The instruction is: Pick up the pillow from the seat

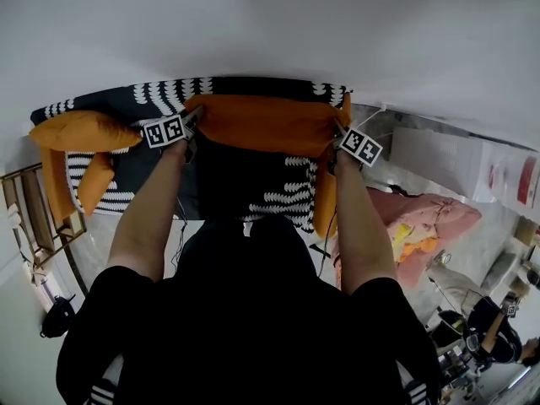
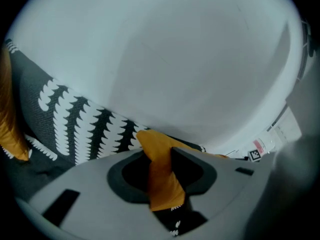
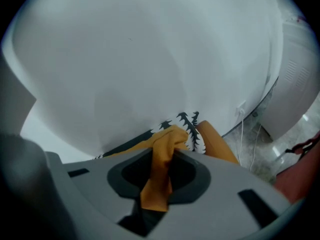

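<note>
The orange pillow (image 1: 266,125) stretches across the back of the black seat with white pattern (image 1: 253,184). My left gripper (image 1: 191,130) is shut on its left corner and my right gripper (image 1: 336,144) on its right corner. In the left gripper view a fold of orange pillow fabric (image 2: 162,181) is pinched between the jaws of the left gripper (image 2: 160,164). The right gripper view shows the same: a bunched orange corner (image 3: 156,181) is clamped in the right gripper (image 3: 159,168). Whether the pillow still rests on the seat is hidden.
A second orange pillow (image 1: 80,131) lies at the seat's left end, with a smaller orange cushion (image 1: 94,184) below it. A wooden frame (image 1: 34,209) stands at the left. A pink bundle (image 1: 430,218) lies on the floor at the right. A white wall (image 1: 270,24) rises behind the seat.
</note>
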Motion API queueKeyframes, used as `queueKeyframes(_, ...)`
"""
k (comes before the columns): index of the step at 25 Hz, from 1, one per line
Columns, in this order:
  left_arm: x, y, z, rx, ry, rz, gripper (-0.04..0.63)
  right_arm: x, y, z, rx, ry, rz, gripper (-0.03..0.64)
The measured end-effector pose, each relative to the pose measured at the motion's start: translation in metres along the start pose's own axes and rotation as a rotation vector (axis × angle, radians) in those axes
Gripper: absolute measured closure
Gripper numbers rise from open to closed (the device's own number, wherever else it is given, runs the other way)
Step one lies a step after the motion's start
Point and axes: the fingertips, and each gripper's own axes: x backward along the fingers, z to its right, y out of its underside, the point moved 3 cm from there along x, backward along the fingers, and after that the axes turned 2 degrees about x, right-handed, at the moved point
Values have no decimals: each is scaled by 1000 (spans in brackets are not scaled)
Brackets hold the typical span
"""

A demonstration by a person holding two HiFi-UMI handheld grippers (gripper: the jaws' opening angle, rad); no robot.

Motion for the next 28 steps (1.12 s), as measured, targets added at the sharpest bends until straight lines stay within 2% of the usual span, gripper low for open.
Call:
queueKeyframes(11,49,-5,28,-43,23,50,468,39,-2,-21,23,-61,40,551)
queueKeyframes(28,129,-22,80,-107,126,127,472,126,-18,-67,92,-158,137,551)
